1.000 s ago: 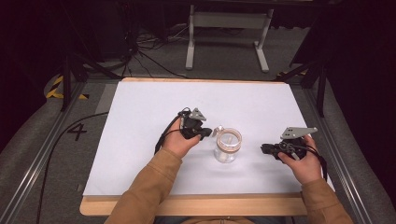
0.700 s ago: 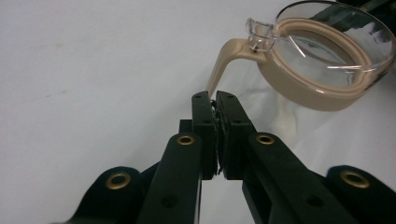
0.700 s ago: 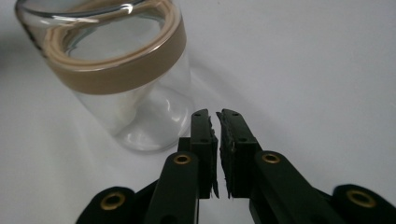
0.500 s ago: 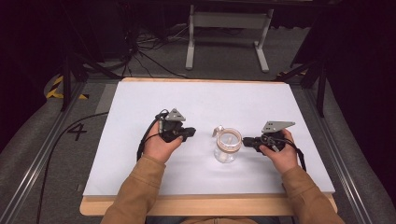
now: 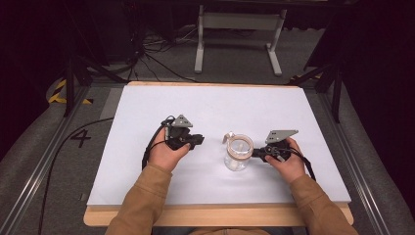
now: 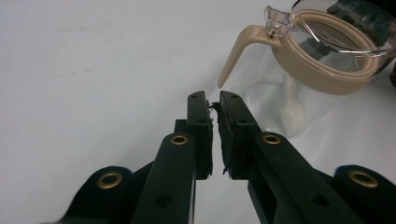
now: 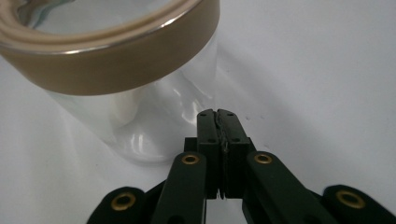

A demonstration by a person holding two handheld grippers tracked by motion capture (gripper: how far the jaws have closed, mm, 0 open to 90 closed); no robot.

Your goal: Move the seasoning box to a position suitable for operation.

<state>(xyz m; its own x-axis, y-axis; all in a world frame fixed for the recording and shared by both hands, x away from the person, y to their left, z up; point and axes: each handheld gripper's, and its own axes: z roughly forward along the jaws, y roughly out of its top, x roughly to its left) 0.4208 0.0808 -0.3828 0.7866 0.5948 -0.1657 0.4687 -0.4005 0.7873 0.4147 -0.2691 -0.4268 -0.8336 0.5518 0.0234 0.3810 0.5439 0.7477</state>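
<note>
A clear glass jug with a tan rim and handle stands on the white surface between both hands. The left hand-held gripper sits apart from it, jaws nearly together and empty. The right hand-held gripper is closed, empty, tips just beside the jug's wall

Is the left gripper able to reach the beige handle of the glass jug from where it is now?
Probably yes. The left gripper points toward the jug, and bare table lies between it and the handle. Its jaws are nearly closed, so they must open first.
</note>
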